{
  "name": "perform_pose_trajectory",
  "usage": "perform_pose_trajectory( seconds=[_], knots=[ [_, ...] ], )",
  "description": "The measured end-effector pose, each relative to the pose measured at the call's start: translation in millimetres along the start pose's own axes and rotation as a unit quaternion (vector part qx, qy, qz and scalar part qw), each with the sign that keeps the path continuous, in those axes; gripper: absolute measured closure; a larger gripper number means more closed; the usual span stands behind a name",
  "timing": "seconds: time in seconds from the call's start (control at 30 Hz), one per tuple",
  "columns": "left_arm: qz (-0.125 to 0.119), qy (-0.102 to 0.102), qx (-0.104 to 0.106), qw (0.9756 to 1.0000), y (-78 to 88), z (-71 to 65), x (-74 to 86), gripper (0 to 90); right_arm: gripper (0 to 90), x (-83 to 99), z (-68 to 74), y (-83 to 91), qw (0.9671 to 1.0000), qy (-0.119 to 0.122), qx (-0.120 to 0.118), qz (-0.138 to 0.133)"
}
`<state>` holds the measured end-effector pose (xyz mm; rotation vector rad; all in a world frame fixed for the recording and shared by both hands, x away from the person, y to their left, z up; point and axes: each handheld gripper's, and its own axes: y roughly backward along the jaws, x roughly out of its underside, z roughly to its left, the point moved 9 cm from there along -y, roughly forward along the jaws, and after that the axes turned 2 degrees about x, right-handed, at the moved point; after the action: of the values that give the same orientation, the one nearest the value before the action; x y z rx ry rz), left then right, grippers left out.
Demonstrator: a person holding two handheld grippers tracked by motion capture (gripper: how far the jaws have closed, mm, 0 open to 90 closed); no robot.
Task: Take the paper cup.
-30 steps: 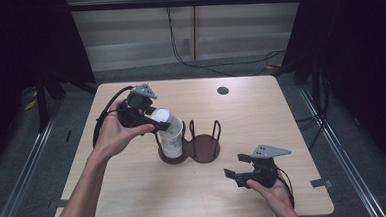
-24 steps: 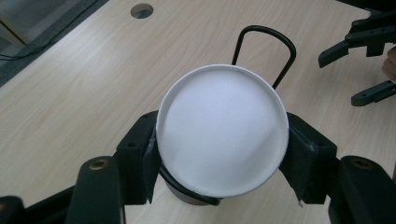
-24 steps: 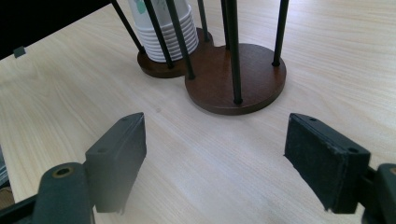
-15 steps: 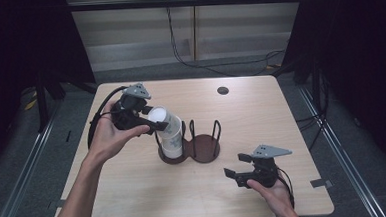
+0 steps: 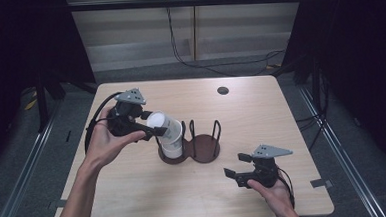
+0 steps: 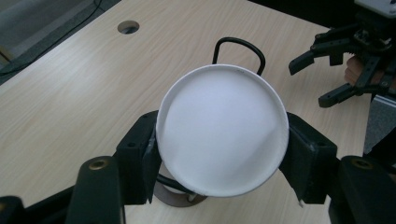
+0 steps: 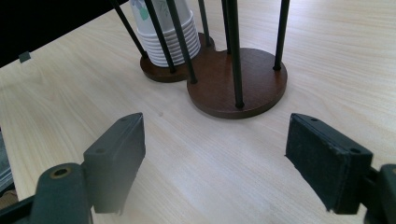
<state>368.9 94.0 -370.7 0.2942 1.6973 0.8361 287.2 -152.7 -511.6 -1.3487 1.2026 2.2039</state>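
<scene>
- Over the left half of the tabletop (image 5: 136,201), the left gripper (image 5: 154,132) is clenched on a white paper cup (image 5: 163,125), tipped so its mouth faces back along the jaws; the left gripper view stares straight into it (image 6: 222,130).
- That sideways grip across the cup's wall looks chosen so the cup can slide free of the rods without crushing its rim.
- Just below it, the cup stack (image 5: 173,148) sits in the left bay of the brown cup holder (image 5: 203,150) near the tabletop's middle; upright black rods (image 7: 180,42) fence the stack (image 7: 170,39) so it stays plumb.
- The held cup hangs just above that stack, touching or barely clear; which one, the pictures leave unsettled.
- The holder's right bay (image 7: 254,74) stands bare, likely the spot for the separated cup.
- Toward the near right corner, the right gripper (image 5: 236,166) rests low with nothing between its pads, jaws wide and having just been opening further, aimed at the holder as if ready to steady it.
</scene>
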Motion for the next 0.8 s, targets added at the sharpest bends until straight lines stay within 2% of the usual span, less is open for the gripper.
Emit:
perform_pose_trajectory(
  seconds=[0.23,0.3,0.47,0.5,0.57,0.63,0.73,0.8],
  knots=[
    [-0.005,-0.004,0.001,1.0000,-3.2,-5.5,10.5,36.4,18.3,-0.2,3.1,-0.1,0.9999,0.008,-0.006,-0.001],
    [-0.003,-0.011,0.007,0.9999,-3.9,-9.1,13.1,36.4,18.0,-0.9,5.3,-0.4,0.9999,0.013,-0.010,-0.003],
    [-0.018,-0.009,0.010,0.9997,-6.2,-12.8,16.7,36.4,17.3,-1.1,8.2,-2.0,0.9997,0.018,-0.016,-0.001],
    [-0.016,-0.012,0.015,0.9997,-6.0,-14.8,17.5,36.4,17.3,-1.4,9.1,-1.9,0.9997,0.018,-0.018,-0.002],
    [-0.016,-0.026,0.005,0.9995,-6.1,-18.8,19.1,36.4,19.2,-1.9,11.7,-1.1,0.9993,0.026,-0.026,-0.006],
    [-0.022,-0.027,0.017,0.9993,-6.9,-23.7,20.0,36.3,19.1,-1.9,14.0,-1.9,0.9989,0.031,-0.034,-0.007],
    [-0.015,-0.031,0.012,0.9994,-8.8,-26.2,23.6,36.3,19.2,-1.9,14.6,-2.6,0.9989,0.032,-0.035,-0.005],
    [-0.021,-0.028,0.024,0.9991,-9.8,-29.6,24.7,36.4,19.7,-2.2,15.2,-2.9,0.9988,0.033,-0.036,-0.006]
  ],
)
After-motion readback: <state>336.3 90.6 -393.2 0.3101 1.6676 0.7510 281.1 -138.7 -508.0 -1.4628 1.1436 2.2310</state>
